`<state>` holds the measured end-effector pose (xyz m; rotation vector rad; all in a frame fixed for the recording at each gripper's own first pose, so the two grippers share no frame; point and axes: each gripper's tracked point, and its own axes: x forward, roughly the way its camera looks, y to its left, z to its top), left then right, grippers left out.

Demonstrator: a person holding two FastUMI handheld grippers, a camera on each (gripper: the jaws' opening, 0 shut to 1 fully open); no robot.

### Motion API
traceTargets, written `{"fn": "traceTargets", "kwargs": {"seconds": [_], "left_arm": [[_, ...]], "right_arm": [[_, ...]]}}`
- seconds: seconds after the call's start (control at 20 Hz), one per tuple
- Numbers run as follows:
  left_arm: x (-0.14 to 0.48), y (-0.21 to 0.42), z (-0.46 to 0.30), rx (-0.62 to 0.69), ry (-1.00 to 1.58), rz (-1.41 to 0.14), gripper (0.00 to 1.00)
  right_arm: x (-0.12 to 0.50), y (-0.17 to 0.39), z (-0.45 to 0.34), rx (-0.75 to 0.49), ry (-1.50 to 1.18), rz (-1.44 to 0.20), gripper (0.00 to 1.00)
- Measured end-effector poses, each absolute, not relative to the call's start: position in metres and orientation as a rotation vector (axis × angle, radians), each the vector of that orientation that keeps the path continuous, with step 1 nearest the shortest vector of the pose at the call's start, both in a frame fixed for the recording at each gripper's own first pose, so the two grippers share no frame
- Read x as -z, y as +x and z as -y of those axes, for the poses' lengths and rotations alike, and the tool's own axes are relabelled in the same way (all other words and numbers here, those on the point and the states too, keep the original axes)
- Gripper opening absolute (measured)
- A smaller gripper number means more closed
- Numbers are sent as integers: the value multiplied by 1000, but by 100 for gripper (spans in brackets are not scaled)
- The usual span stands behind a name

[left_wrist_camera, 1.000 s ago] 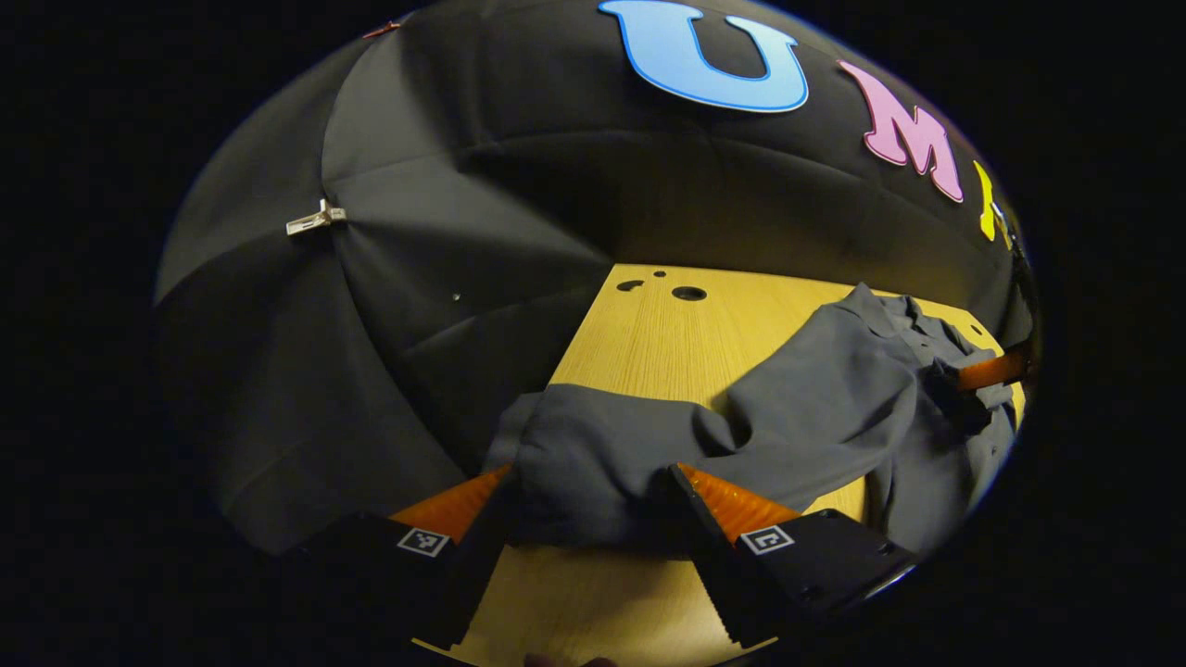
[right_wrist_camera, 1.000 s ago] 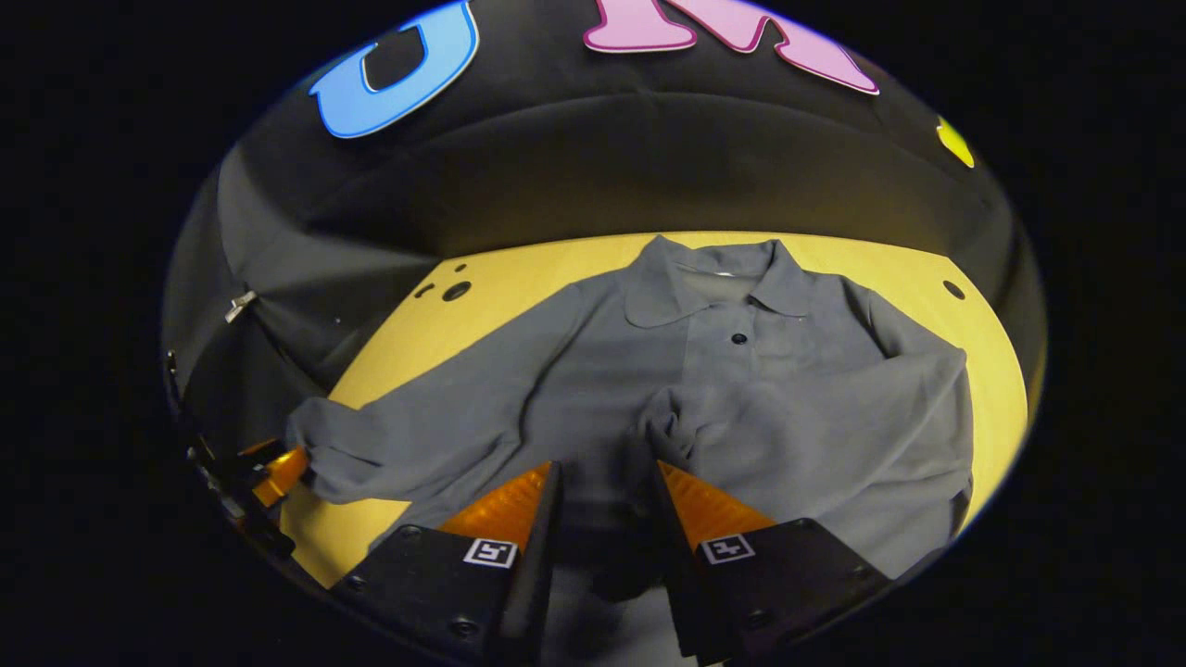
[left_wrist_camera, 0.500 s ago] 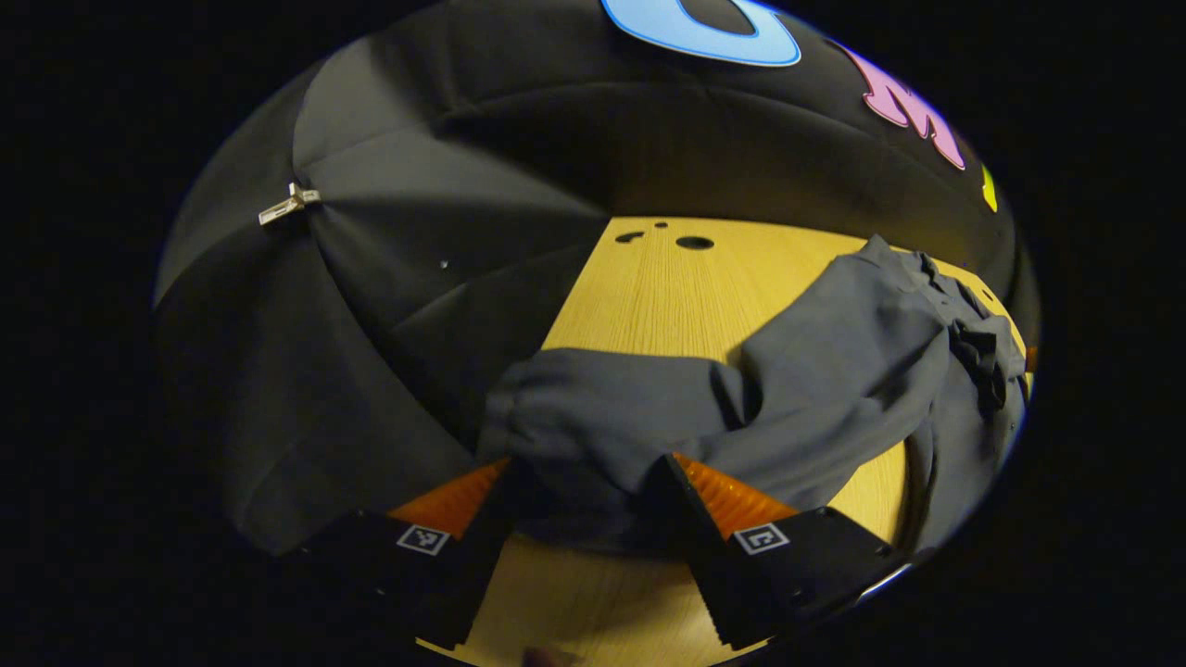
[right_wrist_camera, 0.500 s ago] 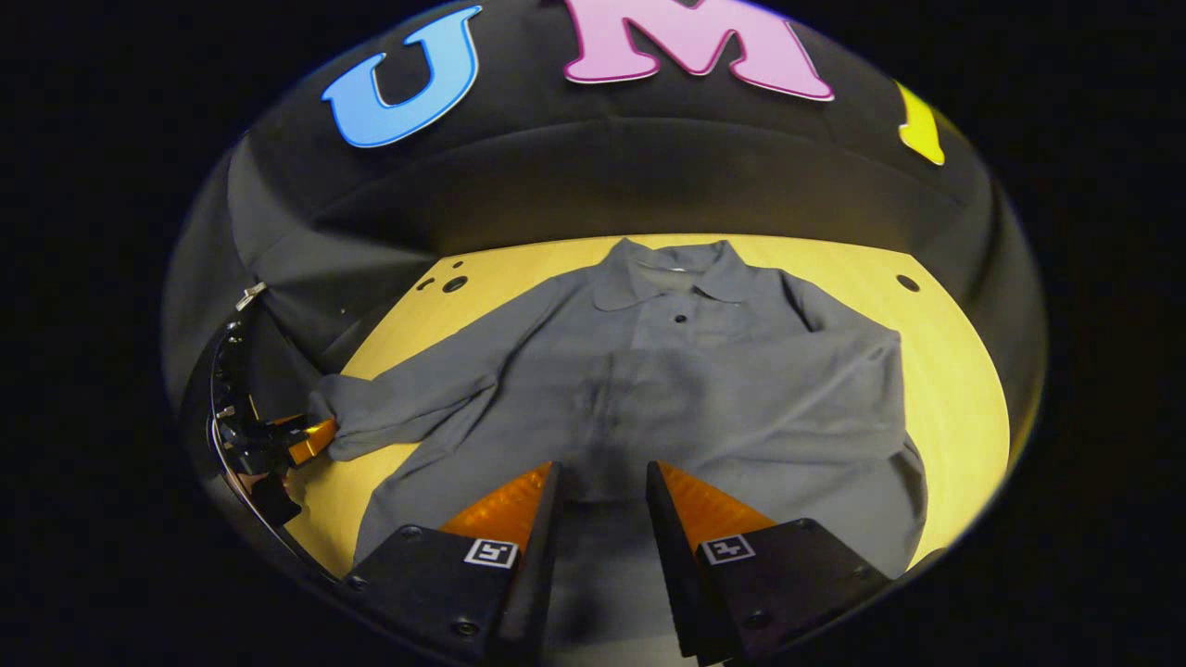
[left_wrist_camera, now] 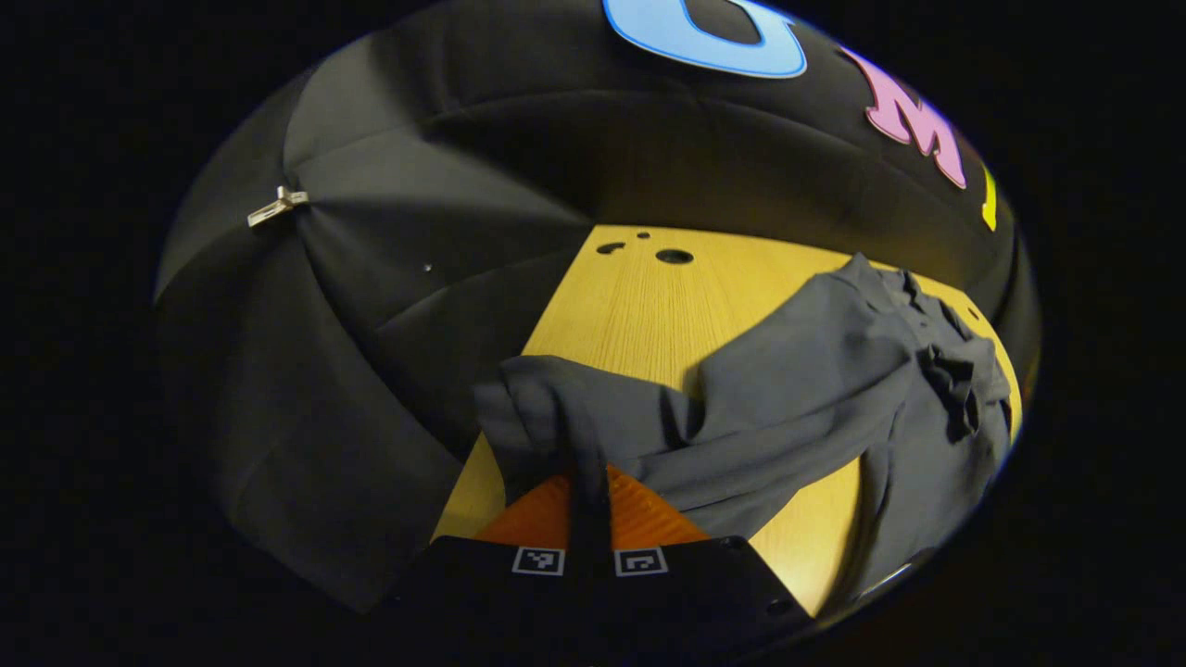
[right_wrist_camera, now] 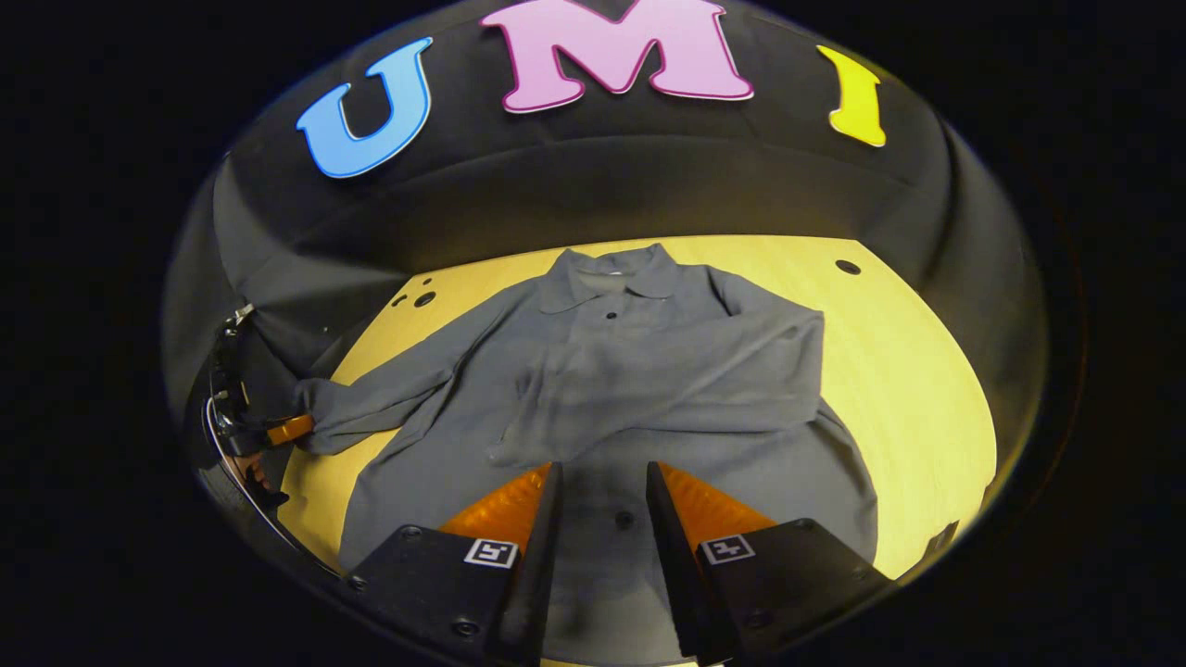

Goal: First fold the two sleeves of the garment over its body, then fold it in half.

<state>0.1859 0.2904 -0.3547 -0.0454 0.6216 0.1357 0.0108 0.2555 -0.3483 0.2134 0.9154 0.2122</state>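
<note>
A grey collared shirt (right_wrist_camera: 649,371) lies face up on the yellow wooden table (right_wrist_camera: 908,371), collar toward the wall. One sleeve (right_wrist_camera: 667,408) lies folded across the chest, its cuff near the middle. The other sleeve (right_wrist_camera: 380,408) stretches out to the left, where the left gripper (right_wrist_camera: 283,429) pinches its cuff. In the left gripper view, my left gripper (left_wrist_camera: 589,496) is shut on a fold of that sleeve's cuff (left_wrist_camera: 547,408), with the shirt's body (left_wrist_camera: 834,371) bunched to the right. My right gripper (right_wrist_camera: 602,491) hovers open over the shirt's lower front, holding nothing.
Black cloth walls close in the table at the back and left. A metal clip (left_wrist_camera: 276,206) hangs on the left wall. Round holes (left_wrist_camera: 675,256) sit in the table's far left corner, and another hole (right_wrist_camera: 846,267) lies at the far right. Bare wood lies right of the shirt.
The left gripper's fingers have closed on the sleeve cuff. The right gripper has drawn back from the shirt, leaving the other sleeve lying across the body.
</note>
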Motion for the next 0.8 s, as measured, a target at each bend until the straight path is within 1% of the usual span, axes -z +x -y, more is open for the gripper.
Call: {"fn": "traceTargets", "kwargs": {"seconds": [0.05, 0.15, 0.3, 0.6, 0.8], "left_arm": [[343, 186, -291, -140, -47, -596, 2], [318, 184, -285, -141, -42, -548, 6], [279, 180, -266, -131, -30, -487, 5], [204, 182, -192, -57, -48, -365, 5], [174, 192, -128, 11, -43, -324, 5]], "right_arm": [[347, 11, -248, -204, 216, -908, 56], [344, 8, -234, -188, 219, -899, 56], [340, 3, -212, -163, 230, -883, 56], [340, 1, -167, -125, 248, -859, 56], [345, 3, -136, -92, 278, -855, 56]]}}
